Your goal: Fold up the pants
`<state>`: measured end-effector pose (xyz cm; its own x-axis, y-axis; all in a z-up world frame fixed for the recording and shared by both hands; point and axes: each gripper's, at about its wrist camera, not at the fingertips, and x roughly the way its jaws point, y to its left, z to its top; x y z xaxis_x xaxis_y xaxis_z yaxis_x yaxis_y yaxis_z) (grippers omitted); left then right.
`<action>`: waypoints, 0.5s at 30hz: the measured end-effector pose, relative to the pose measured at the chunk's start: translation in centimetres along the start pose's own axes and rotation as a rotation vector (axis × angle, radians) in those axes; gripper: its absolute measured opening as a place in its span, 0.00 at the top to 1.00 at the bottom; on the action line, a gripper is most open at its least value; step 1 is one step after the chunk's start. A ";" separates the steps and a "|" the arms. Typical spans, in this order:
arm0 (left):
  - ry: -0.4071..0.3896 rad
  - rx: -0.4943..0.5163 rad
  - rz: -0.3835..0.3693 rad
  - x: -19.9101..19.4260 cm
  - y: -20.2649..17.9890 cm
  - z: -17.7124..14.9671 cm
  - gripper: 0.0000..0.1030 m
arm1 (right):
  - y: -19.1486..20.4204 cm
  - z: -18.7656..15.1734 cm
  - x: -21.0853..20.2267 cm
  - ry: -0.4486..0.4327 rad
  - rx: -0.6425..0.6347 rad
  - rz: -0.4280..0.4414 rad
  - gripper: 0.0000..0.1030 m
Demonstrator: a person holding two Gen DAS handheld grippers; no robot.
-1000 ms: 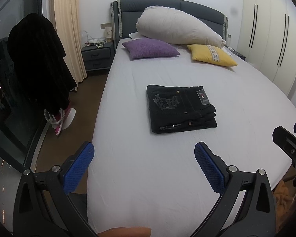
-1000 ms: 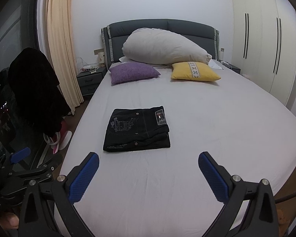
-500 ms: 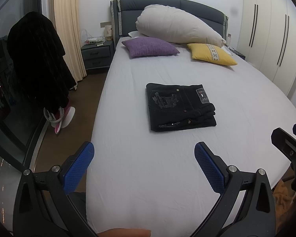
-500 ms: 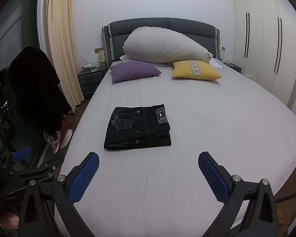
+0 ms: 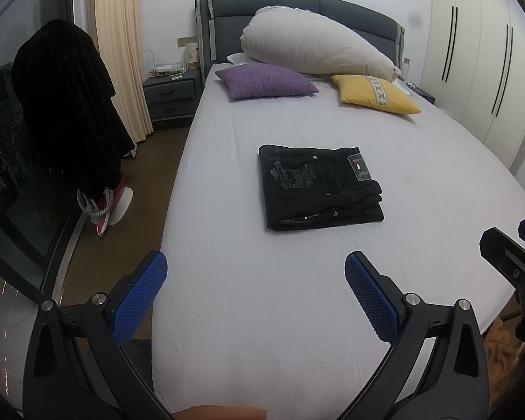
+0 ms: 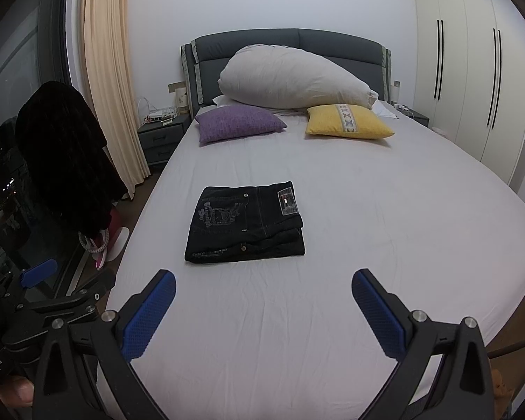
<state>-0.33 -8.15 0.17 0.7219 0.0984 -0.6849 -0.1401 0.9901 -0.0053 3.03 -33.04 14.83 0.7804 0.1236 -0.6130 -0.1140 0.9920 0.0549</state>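
The words on the pants (image 6: 245,224) label are too small to read; the wardrobe (image 5: 479,70) is cut off.

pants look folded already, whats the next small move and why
Probably none on the cloth: hold both tongs back, or lower them away. The pants lie as a compact, squared stack on the bed, with no loose leg showing. The left tongs and right tongs are open, empty and short of the stack, so another grasp would likely only disturb the fold.
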 end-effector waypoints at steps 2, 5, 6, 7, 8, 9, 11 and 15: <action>0.001 0.000 -0.001 0.0 0.0 0.0 0.00 | 0.0 0.0 0.0 0.000 0.000 0.001 0.00; 0.002 0.000 -0.002 0.0 -0.1 -0.3 0.00 | 0.0 0.1 -0.1 0.001 0.000 0.001 0.00; 0.002 -0.001 -0.001 0.0 -0.1 -0.3 0.00 | 0.0 0.0 -0.1 0.001 0.000 0.001 0.00; 0.003 -0.001 -0.001 0.0 -0.2 -0.5 0.00 | 0.0 0.1 -0.1 0.001 0.000 0.001 0.00; 0.004 -0.001 -0.002 0.0 -0.3 -0.7 0.00 | 0.0 0.1 -0.1 0.001 0.000 0.001 0.00; 0.004 -0.001 -0.003 0.0 -0.3 -0.7 0.00 | 0.0 0.1 -0.1 0.001 0.000 0.001 0.00; 0.006 -0.001 -0.004 0.1 -0.4 -0.9 0.00 | -0.1 0.1 -0.2 0.002 0.000 0.002 0.00; 0.013 0.000 -0.008 0.0 -0.8 -1.7 0.00 | 0.0 0.1 -0.2 0.002 0.000 0.002 0.00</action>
<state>-1.34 -9.14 -1.05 0.7142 0.0889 -0.6943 -0.1343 0.9909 -0.0112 2.93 -33.09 15.07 0.7787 0.1257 -0.6147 -0.1157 0.9917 0.0563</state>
